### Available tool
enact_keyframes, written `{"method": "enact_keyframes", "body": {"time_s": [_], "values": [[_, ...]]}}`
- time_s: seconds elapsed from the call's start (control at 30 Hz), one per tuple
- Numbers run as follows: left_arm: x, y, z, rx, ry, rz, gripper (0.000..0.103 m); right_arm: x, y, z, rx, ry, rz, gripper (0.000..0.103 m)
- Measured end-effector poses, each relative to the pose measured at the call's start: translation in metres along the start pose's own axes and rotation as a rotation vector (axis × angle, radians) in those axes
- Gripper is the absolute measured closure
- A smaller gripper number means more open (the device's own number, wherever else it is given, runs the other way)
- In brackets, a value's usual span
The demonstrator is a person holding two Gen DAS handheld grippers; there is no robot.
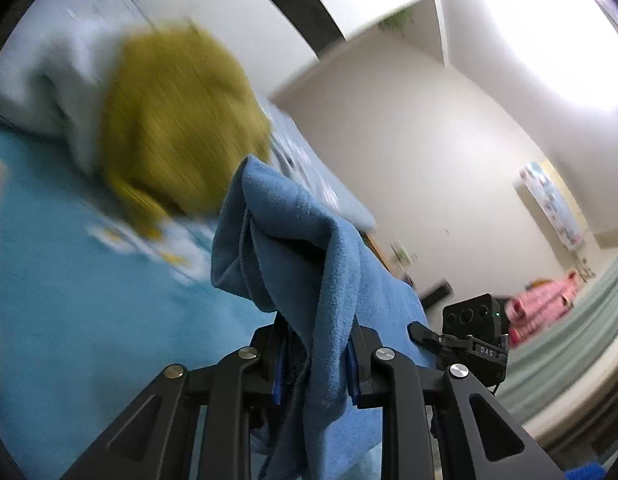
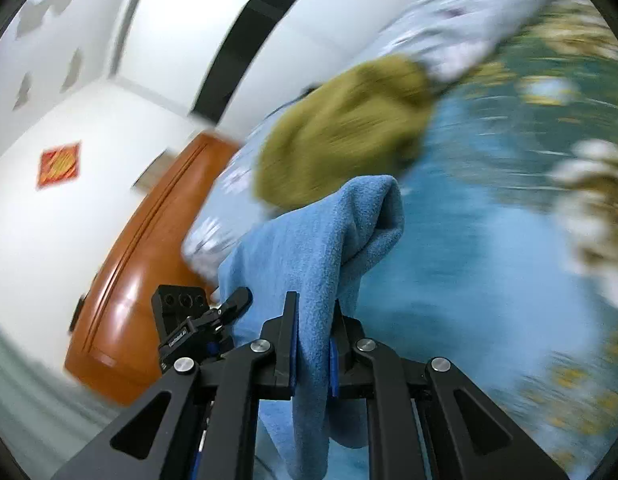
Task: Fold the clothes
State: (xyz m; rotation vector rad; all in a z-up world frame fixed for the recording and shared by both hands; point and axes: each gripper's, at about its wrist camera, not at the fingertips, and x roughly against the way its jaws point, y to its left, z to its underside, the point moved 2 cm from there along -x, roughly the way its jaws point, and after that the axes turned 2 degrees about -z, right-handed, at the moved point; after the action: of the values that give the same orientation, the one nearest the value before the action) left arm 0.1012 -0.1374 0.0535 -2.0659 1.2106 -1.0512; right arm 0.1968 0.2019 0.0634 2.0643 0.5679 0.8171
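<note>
The left gripper (image 1: 315,354) is clamped narrow on a bunched edge of the blue fleece cloth (image 1: 293,232) — the right gripper (image 2: 313,346) pinches another edge likewise — with a blurred mustard garment (image 2: 345,132) lying beyond both.

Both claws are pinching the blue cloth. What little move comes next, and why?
Probably pull the two claws apart to stretch it flat. The left claw and right claw each grip a bunched corner of the blue cloth, which sags above the bed.
</note>
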Motion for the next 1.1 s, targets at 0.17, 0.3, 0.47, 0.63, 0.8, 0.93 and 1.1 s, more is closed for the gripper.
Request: {"method": "enact_keyframes", "body": {"time_s": [0.17,0.3,0.47,0.63,0.8,0.93,1.1], "values": [[0.115,0.029,-0.033,-0.004,-0.149,-0.175,0.078,-0.118,0.07,-0.021,0.088,0.177,-0.092,0.091],[0.187,0.06,-0.05,0.054,-0.237,-0.268,0.078,-0.213,0.12,-0.023,0.132,0.315,-0.152,0.091],[0.241,0.096,-0.058,0.109,-0.32,-0.393,0.08,-0.311,0.154,-0.005,0.131,0.425,-0.171,0.091],[0.266,0.137,-0.051,0.184,-0.355,-0.447,0.08,-0.377,0.166,0.02,0.156,0.495,-0.139,0.091],[0.266,0.174,-0.039,0.242,-0.35,-0.519,0.08,-0.41,0.156,0.039,0.139,0.519,-0.091,0.091],[0.267,0.201,-0.03,0.282,-0.341,-0.549,0.079,-0.423,0.132,0.049,0.114,0.537,-0.004,0.091],[0.263,0.193,-0.029,0.256,-0.336,-0.601,0.078,-0.425,0.123,0.056,0.113,0.536,0.037,0.088]]}}
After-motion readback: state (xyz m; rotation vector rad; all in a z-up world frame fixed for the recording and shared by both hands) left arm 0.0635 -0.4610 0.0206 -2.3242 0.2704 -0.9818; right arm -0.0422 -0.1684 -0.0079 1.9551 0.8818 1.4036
